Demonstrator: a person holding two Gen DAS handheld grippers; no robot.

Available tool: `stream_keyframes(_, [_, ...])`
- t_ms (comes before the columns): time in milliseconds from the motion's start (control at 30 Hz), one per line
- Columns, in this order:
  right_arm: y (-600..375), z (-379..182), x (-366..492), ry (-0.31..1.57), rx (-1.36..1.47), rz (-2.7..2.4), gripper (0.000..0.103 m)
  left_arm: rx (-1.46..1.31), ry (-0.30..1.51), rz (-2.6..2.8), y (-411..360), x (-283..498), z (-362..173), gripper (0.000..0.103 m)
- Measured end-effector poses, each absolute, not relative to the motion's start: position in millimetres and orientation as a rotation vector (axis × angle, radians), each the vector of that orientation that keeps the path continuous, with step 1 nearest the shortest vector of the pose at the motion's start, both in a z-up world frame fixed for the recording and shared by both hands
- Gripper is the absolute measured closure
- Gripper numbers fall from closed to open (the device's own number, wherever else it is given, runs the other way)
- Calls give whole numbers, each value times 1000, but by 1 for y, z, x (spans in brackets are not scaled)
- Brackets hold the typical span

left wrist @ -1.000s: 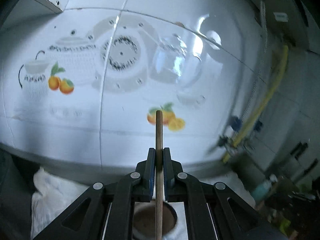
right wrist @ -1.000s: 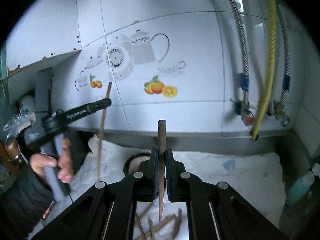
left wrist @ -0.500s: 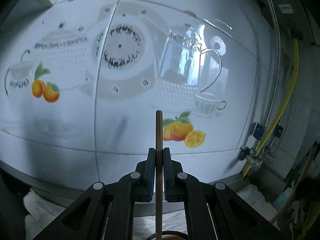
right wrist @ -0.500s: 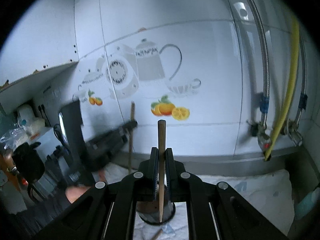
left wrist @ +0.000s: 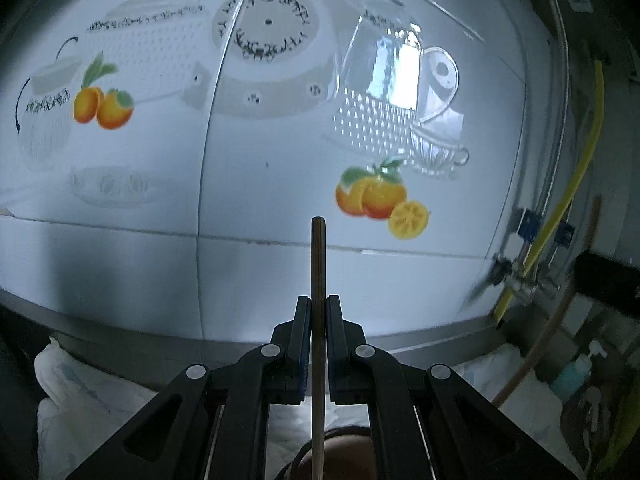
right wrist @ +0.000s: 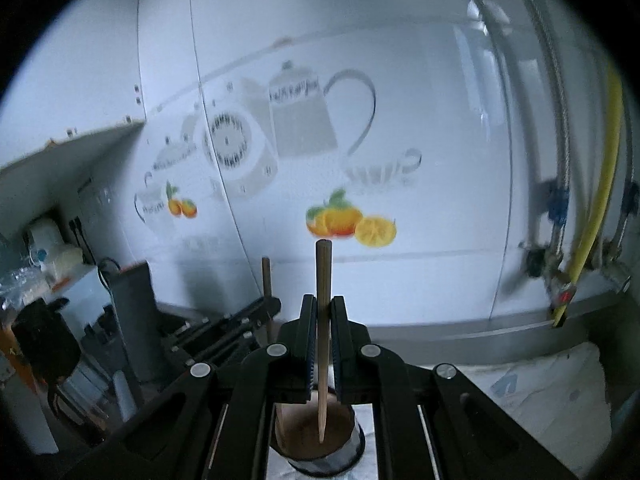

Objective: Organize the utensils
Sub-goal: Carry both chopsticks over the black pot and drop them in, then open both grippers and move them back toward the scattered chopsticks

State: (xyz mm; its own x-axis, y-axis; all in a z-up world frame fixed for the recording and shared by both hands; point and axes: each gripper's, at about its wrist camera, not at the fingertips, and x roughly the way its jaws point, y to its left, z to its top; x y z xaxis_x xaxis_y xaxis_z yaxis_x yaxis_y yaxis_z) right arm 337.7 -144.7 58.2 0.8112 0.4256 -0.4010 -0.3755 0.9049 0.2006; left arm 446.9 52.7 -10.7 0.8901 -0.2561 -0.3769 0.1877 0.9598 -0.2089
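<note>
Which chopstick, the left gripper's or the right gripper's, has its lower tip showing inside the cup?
The right gripper's chopstick: its pointed tip hangs within the brown cup. The left chopstick runs off-frame.

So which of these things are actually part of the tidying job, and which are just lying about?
Part of the job:
- left gripper, clamping a chopstick
- right gripper, clamping a tapered chopstick
- brown holder cup

Just lying about:
- yellow hose
- blue-green bottle
- white cloth
</note>
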Motion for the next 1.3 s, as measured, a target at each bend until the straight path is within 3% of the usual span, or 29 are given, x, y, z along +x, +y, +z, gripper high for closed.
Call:
stream_keyframes(367, [-142, 8, 356, 620, 109, 413, 93, -114, 525, -212, 51, 449, -22, 94])
stream_keyframes(500, [-147, 4, 358, 643, 117, 410, 93, -91, 558, -208, 49, 450, -21, 81])
stream_keyframes(600, [-149, 4, 359, 655, 121, 413, 87, -89, 564, -194, 51, 446, -20, 62])
stream_keyframes(700, [-151, 6, 355, 645, 112, 414, 67, -95, 556, -181, 56, 440, -16, 61])
stream_keyframes(733, [-153, 8, 353, 639, 107, 412, 66, -95, 557, -178, 57, 438, -14, 61])
stream_keyframes(1067, [-167, 10, 323, 667, 44, 408, 65, -56, 600, -177, 68, 402, 1, 61])
stream_keyframes(1300, [-192, -18, 291, 765, 34, 373, 65, -50, 685, -164, 76, 356, -6, 61])
